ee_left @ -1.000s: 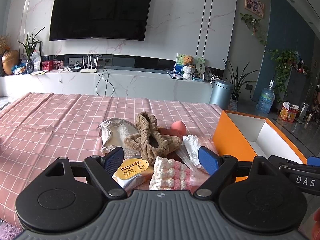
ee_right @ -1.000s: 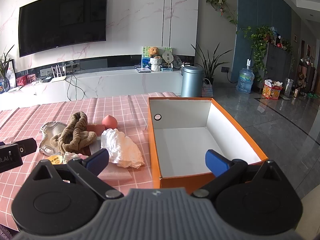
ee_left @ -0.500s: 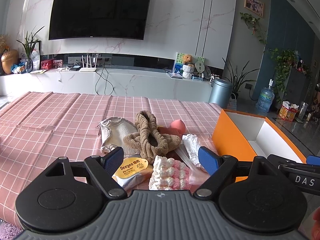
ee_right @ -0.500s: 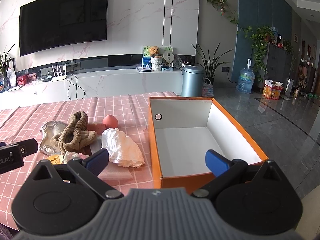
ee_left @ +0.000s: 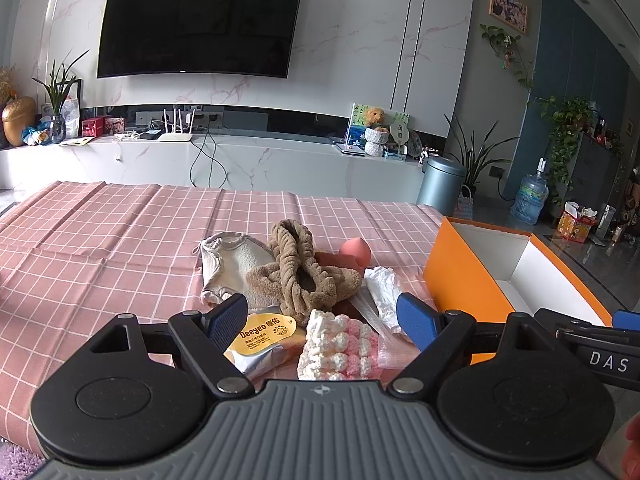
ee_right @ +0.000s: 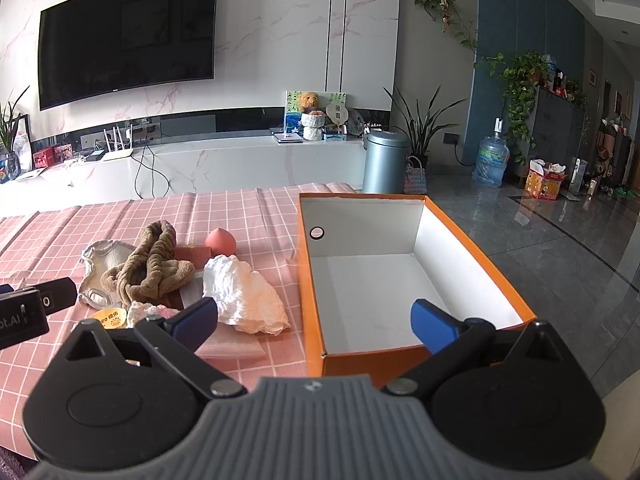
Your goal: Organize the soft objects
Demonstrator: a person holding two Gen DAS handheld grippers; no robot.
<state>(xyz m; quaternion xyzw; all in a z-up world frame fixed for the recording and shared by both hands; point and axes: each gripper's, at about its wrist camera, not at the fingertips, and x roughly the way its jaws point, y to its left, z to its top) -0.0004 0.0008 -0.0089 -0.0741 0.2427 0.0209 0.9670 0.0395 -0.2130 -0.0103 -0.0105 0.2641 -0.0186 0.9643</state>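
Both tongs spread wide, nothing between the fingers of either. Left gripper (ee_left: pixel 320 318) hovers low over the near edge of the pile; right gripper (ee_right: pixel 314 322) hovers straddling the near-left corner of the open orange cardboard box with white lining (ee_right: pixel 480 256), which looks bare inside.

Soft items all lie on the pink checked tablecloth (ee_left: pixel 120 248), none in the box:
- white-and-pink knitted puffy cloth (ee_left: pixel 340 344), directly ahead of the left gripper, between its fingers in view
- yellow foil packet printed "Deeyeo" (ee_left: pixel 260 340), just beside the left finger
- brown braided plush headband (ee_left: pixel 300 276), beyond these, lying on a grey-white fabric pouch (ee_left: pixel 224 260)
- coral egg-shaped makeup sponge (ee_left: pixel 355 251), farthest back
- crumpled white tissue (ee_right: pixel 240 292), just ahead of the right gripper's left finger, resting on a pink clear-plastic packet (ee_right: pixel 232 346)

Judgement: task at its start; the step in hand is approach for a first pick.

Next move, likely: lower the left gripper onto the knitted cloth, close, carry rightward into the box. The tissue suits the right gripper. Packet edges touch neighbours, so a shallow bite risks dragging two at once.
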